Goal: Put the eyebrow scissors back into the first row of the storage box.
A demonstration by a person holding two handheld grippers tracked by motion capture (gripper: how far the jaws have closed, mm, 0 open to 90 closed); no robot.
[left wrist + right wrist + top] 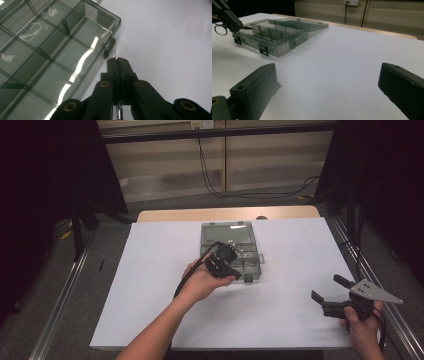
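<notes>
We saw small scissors (116,53) clenched blade-forward in our left gripper (117,61), their ring handles (220,29) behind the jaws, the tip just beside the latch corner of the clear compartment box (231,250), which lay open on the white table sheet (150,270). The box's front wall bore a white label (282,48), its writing too small to read. Our right gripper (327,287) hung released, well apart.

The compartment box (231,242) is smoky grey, see-through plastic — a small white label on its front wall. The sheet (150,270) beneath is plain white; the gripper (223,261) — matt black.
</notes>
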